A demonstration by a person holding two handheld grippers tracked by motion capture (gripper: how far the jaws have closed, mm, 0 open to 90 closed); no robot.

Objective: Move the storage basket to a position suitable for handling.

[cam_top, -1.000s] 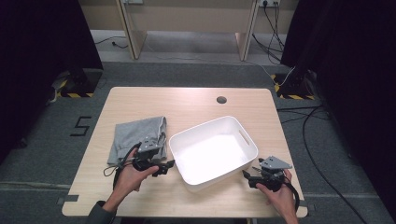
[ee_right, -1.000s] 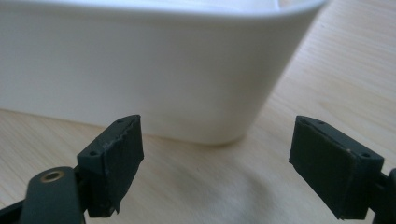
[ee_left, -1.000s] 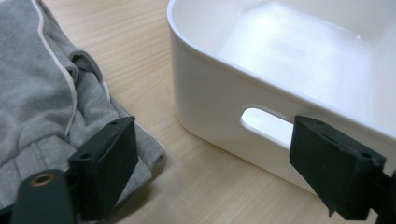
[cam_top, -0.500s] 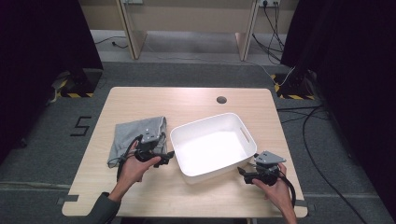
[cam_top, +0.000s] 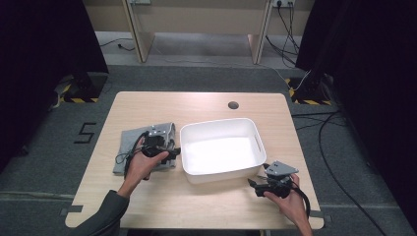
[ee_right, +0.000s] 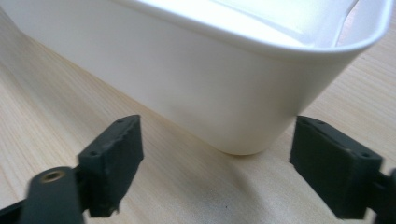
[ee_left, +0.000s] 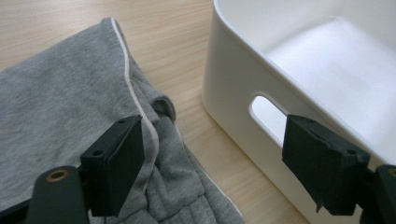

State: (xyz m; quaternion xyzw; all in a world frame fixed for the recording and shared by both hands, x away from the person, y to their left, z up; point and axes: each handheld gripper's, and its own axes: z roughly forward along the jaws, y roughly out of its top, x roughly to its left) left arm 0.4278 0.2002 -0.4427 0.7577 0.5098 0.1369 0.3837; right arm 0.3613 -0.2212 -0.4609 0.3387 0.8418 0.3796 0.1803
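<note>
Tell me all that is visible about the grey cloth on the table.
The grey cloth is a soft, jersey-like garment, folded into a rough rectangle with a thin white piping line along one edge. It lies flat on the wooden table, left of the white bin, not touching it. The left tongs hang open over its right edge, gripping nothing.
</note>
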